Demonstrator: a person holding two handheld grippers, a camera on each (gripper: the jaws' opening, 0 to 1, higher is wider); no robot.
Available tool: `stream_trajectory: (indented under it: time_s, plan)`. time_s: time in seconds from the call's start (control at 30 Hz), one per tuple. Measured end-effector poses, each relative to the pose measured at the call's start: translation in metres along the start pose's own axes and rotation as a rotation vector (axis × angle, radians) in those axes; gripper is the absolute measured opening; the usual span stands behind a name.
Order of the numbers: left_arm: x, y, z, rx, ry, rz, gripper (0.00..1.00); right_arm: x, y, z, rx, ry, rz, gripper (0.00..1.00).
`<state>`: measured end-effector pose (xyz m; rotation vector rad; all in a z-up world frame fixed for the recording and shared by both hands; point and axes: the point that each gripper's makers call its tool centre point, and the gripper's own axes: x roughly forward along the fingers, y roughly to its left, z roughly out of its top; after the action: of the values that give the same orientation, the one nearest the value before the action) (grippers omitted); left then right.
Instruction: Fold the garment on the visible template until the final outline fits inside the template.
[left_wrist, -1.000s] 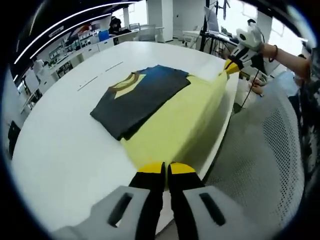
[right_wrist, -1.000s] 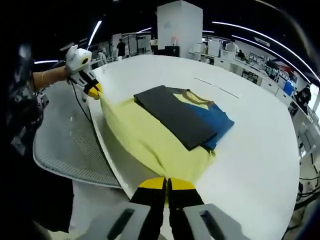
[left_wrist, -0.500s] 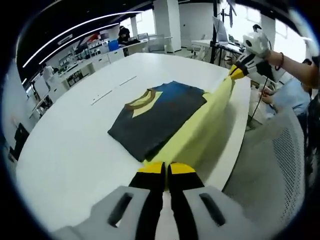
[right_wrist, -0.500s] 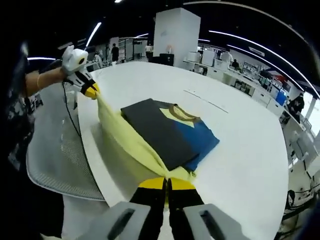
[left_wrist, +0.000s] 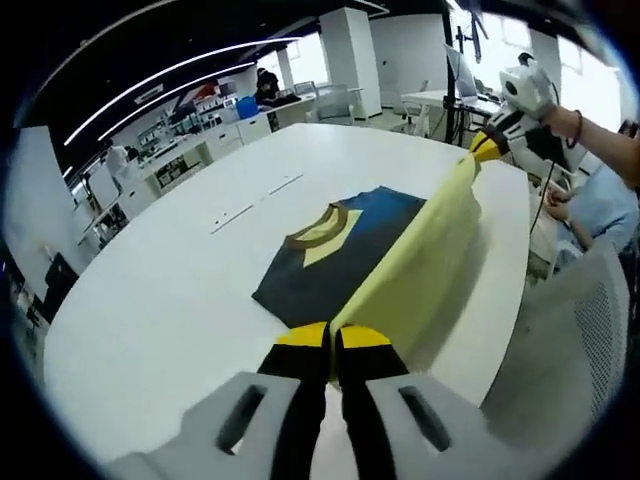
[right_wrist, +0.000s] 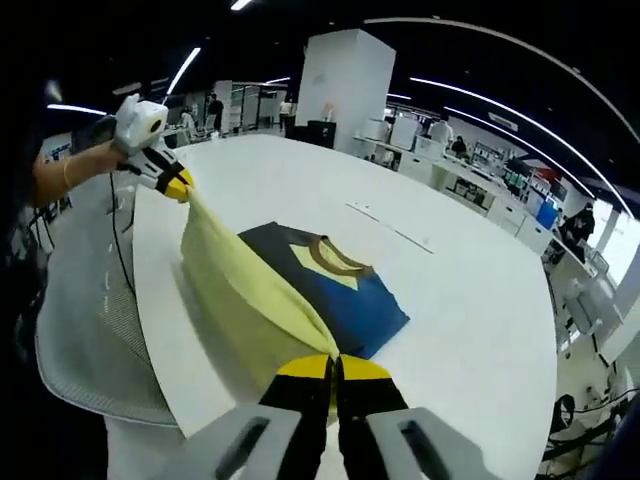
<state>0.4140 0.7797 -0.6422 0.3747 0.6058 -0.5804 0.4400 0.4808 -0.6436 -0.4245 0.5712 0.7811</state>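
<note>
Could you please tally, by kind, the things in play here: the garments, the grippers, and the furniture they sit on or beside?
Garment, its yellow lower part lifted: 1
Grippers, left and right, each shut on the yellow hem: 2
White table: 1
Mesh chair: 1
Total: 5

This is a large open-plan lab or tech workspace. A big white oval table (left_wrist: 150, 300) fills the foreground, with a grey mesh chair (right_wrist: 85, 330) at its near edge. Beyond its far edge run rows of white benches (right_wrist: 480, 170) loaded with equipment, and a few people (left_wrist: 268, 84) stand or sit among them. Long strip lights (left_wrist: 180, 70) curve across a dark ceiling. A broad white pillar (right_wrist: 335, 75) rises mid-room, and bright windows (left_wrist: 590, 70) line one wall.
</note>
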Motion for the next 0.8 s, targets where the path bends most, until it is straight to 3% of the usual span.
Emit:
stream_trajectory:
  time_s: [0.07, 0.37, 0.8]
  plan:
    - [0.003, 0.007, 0.006, -0.039, -0.021, 0.018, 0.00, 0.001, -0.003, 0.005, 0.005, -0.008, -0.008, 0.00]
    - [0.014, 0.034, 0.029, -0.075, -0.079, 0.077, 0.00, 0.010, -0.026, 0.029, 0.014, -0.038, -0.077, 0.00]
    - [0.031, 0.061, 0.047, -0.130, -0.120, 0.146, 0.00, 0.031, -0.054, 0.055, 0.003, -0.053, -0.161, 0.00]
